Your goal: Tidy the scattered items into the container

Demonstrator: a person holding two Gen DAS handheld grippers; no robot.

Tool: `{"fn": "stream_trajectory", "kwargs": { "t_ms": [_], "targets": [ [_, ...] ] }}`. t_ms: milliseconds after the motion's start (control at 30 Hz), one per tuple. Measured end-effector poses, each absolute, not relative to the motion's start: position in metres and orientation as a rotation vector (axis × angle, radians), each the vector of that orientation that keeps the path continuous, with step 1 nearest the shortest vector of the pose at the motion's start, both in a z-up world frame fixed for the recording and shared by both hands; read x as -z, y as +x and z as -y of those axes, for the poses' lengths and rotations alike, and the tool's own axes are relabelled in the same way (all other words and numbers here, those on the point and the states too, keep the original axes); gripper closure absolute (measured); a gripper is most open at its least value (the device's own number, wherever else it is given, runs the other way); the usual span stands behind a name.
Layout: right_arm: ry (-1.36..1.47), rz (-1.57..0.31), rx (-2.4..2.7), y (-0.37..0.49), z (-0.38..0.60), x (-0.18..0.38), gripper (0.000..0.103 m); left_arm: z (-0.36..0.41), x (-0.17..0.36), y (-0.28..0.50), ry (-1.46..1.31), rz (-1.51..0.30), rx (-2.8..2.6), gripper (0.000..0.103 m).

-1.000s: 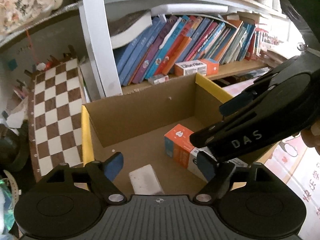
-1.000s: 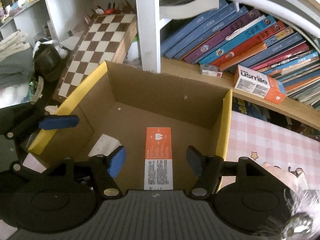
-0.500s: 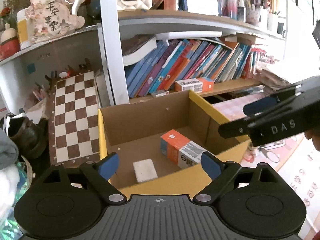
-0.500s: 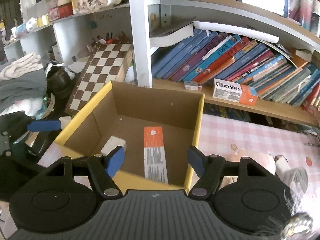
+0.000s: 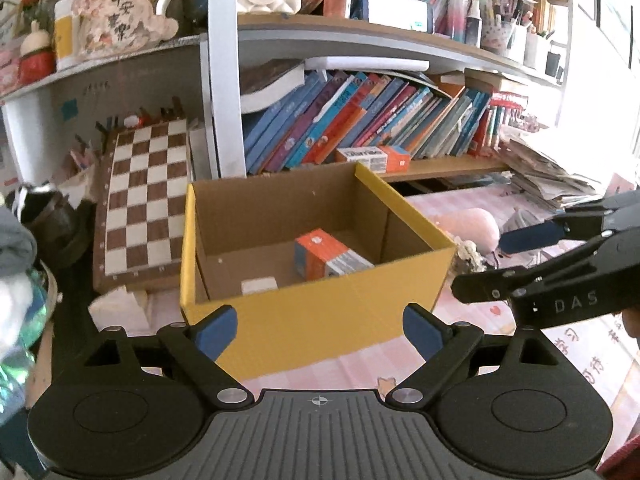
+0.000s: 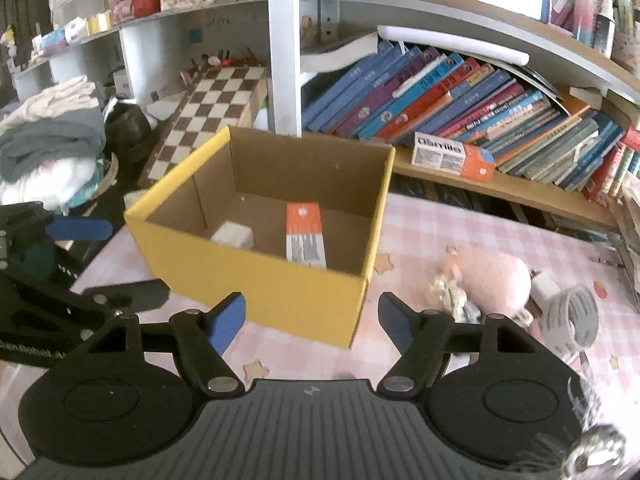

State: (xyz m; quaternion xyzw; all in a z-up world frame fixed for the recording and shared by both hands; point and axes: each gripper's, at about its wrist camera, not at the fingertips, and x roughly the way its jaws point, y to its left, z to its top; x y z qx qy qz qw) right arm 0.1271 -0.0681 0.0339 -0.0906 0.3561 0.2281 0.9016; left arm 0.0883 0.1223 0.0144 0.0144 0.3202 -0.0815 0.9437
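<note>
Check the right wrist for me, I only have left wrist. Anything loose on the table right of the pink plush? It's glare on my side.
Observer: Yes. A roll of tape lies on the checked cloth just right of the pink plush.
Operator: Right gripper carrying anything?
Observer: No. The right gripper is open and empty, in front of the near wall of the yellow box.
Operator: I see only the top of the white block in the box.
Observer: The white block sits on the box floor, apart from the orange carton lying flat beside it.
</note>
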Motion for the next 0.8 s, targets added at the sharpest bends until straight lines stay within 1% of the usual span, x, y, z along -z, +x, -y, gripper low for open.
{"fn": "stream_trajectory", "kwargs": {
  "t_ms": [167, 333, 433, 800],
  "targets": [
    [-0.193, -0.766, -0.453, 0.112, 0.078, -0.02, 0.025, -0.117, -0.005, 0.078, 0.021, -0.685, 0.167, 0.011],
    [-0.156, -0.786, -0.411, 0.094, 0.091, -0.009, 0.013, -0.111, 0.004, 0.068, 0.005, -0.719, 0.175, 0.011],
    [-0.141, -0.802, -0.379, 0.087, 0.096, -0.004, 0.01, -0.107, 0.01, 0.063, -0.002, -0.738, 0.178, 0.011],
    [-0.179, -0.833, -0.334, 0.072, 0.103, 0.006, 0.009, -0.095, 0.019, 0.052, -0.035, -0.77, 0.186, 0.011]
  ]
}}
